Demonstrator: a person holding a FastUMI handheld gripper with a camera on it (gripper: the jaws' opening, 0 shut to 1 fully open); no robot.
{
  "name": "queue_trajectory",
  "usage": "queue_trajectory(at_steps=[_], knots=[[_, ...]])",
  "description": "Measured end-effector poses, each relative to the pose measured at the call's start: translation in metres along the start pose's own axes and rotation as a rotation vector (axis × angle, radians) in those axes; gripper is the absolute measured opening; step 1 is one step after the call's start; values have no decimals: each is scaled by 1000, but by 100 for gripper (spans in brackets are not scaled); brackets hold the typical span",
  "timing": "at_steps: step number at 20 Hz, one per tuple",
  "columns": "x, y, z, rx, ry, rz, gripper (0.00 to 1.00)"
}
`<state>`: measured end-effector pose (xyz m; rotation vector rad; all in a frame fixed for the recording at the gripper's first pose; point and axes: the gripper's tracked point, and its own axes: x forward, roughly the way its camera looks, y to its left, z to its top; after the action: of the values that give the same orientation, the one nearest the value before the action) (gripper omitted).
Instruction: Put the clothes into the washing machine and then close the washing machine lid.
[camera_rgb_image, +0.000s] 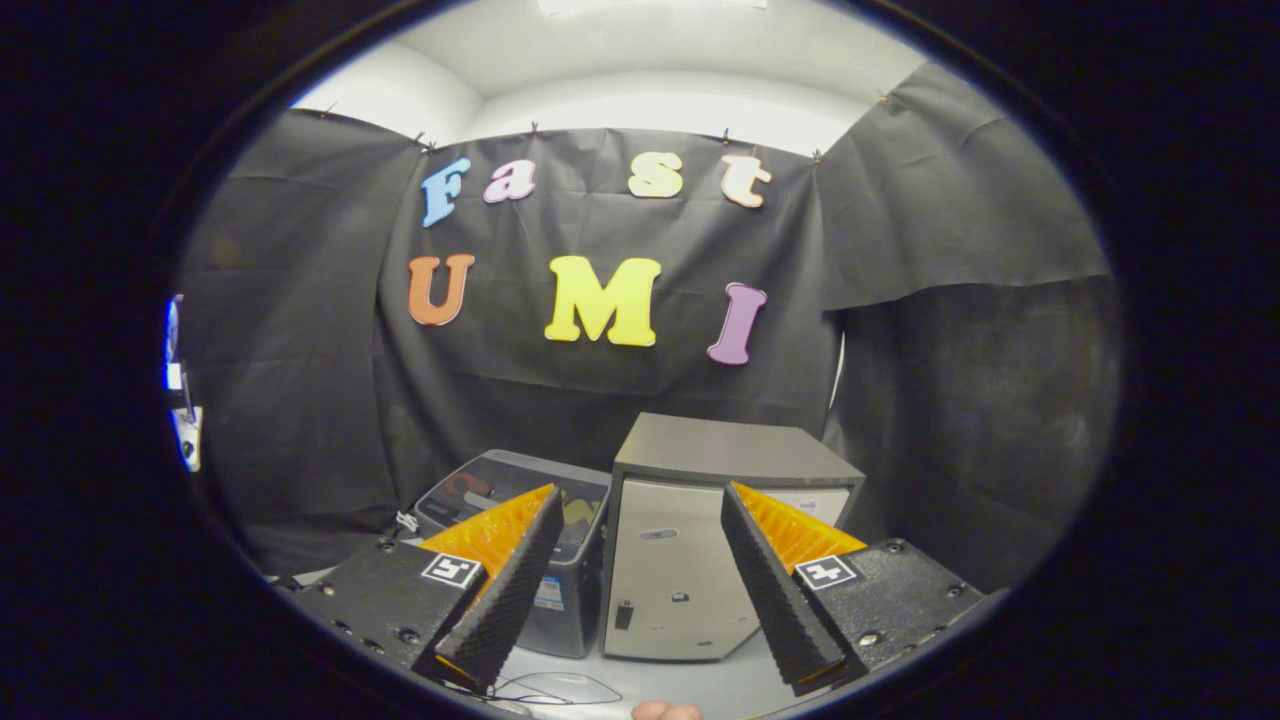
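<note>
Jaws (640, 560) wide apart, empty; boxy grey washing machine (715, 540) at twelve o'clock beyond them, dark plastic bin (520, 500) touching it at ten.

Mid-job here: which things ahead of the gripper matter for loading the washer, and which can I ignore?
Job:
washing machine, ahead between the fingers
dark bin beside it, contents unclear
gripper, open, holding nothing

Ignore:
thin cable on the table
black cloth wall
</note>
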<state>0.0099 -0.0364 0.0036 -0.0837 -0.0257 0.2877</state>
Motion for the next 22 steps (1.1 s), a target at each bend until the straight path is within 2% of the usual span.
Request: queue_trajectory(at_steps=[22], knots=[[-1,-11,-6,-4,23,16,99]])
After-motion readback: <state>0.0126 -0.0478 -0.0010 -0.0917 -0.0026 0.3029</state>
